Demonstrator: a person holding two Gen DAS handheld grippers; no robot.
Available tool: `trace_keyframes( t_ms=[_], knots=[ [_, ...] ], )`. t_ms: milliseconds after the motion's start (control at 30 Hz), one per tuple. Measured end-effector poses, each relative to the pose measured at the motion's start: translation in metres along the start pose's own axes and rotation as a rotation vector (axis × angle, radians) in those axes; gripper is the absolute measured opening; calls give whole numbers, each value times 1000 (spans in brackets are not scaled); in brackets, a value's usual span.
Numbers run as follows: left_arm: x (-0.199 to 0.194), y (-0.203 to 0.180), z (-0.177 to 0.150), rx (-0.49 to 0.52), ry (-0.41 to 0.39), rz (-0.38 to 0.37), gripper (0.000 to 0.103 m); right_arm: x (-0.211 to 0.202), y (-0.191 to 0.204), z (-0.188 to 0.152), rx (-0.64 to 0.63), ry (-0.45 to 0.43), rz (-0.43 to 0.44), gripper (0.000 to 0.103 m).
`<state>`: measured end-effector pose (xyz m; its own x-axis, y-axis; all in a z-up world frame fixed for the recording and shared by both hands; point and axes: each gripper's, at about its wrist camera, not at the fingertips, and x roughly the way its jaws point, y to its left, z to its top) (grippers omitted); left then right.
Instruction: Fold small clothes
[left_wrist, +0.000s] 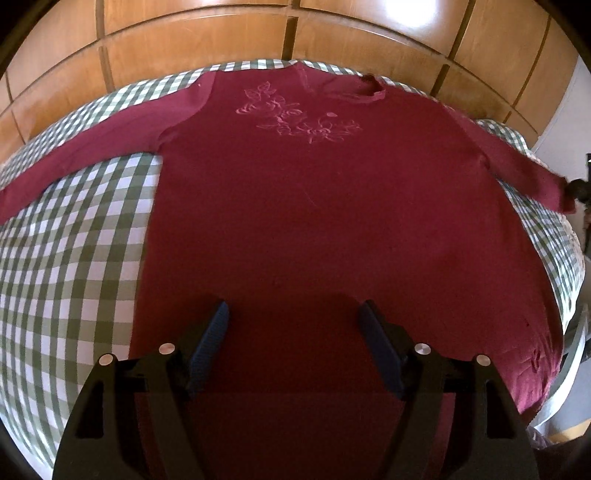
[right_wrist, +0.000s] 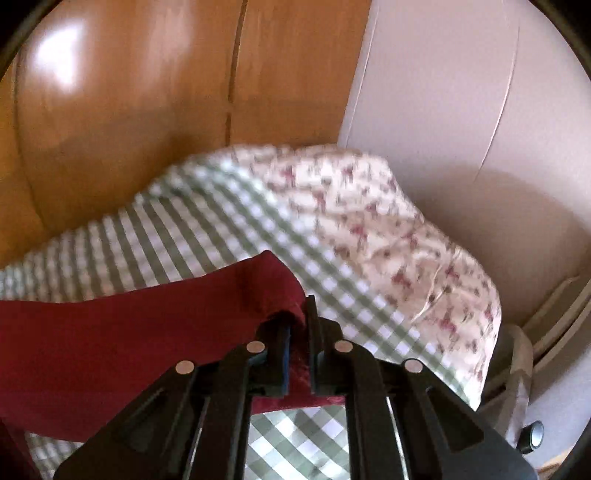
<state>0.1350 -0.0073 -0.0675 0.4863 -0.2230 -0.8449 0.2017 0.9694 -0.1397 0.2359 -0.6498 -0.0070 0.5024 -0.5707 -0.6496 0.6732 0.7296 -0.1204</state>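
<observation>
1. Left claw (left_wrist: 293, 325): 6 o'clock, spread wide, holding nothing, over the shirt hem.
2. Right claw (right_wrist: 299, 321): pinched onto a sleeve (right_wrist: 155, 332) cuff, lifted off the bed.
3. Shirt (left_wrist: 314, 221): maroon, flat on the checked bed (left_wrist: 74, 240), collar at 12 o'clock, sleeves spread.
4. Wardrobe (left_wrist: 221, 37): wooden, beyond the bed.

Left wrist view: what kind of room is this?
Likely a bedroom. A maroon top lies spread on a green checked bedcover, with wooden wardrobe doors behind and a floral pillow or duvet at the end.
</observation>
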Motion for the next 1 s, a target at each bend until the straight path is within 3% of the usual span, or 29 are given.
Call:
trace_keyframes(
  t_ms=[100,133,200,267,367,500,600,667,700,733,800,1000],
  knots=[
    [-9,9,2,-15,-8,14,72,9,13,-20,0,31,22,19],
    [-17,15,2,-27,-22,23,72,6,16,-26,-3,28,37,42],
    [-28,26,1,-44,-42,40,72,-12,23,-41,-15,6,90,68],
    [-40,41,-3,-69,-55,68,72,-33,35,-55,-45,-10,162,71],
    [-48,62,-13,-104,-44,85,72,-64,56,-91,-101,83,413,71],
    [-51,79,-34,-152,3,33,72,-110,86,-161,-210,263,698,70],
    [-50,78,-50,-143,29,2,65,-131,96,-204,-263,364,776,64],
    [-52,75,-58,-143,24,-8,61,-147,98,-232,-311,388,789,60],
    [-53,75,-59,-144,22,-18,53,-160,98,-245,-352,366,770,56],
    [-53,73,-62,-142,20,-32,46,-166,98,-252,-372,363,760,45],
    [-52,70,-63,-130,23,-57,10,-176,98,-262,-399,379,769,11],
    [-59,71,-70,-108,10,-58,5,-206,85,-255,-449,316,802,8]
  ],
)
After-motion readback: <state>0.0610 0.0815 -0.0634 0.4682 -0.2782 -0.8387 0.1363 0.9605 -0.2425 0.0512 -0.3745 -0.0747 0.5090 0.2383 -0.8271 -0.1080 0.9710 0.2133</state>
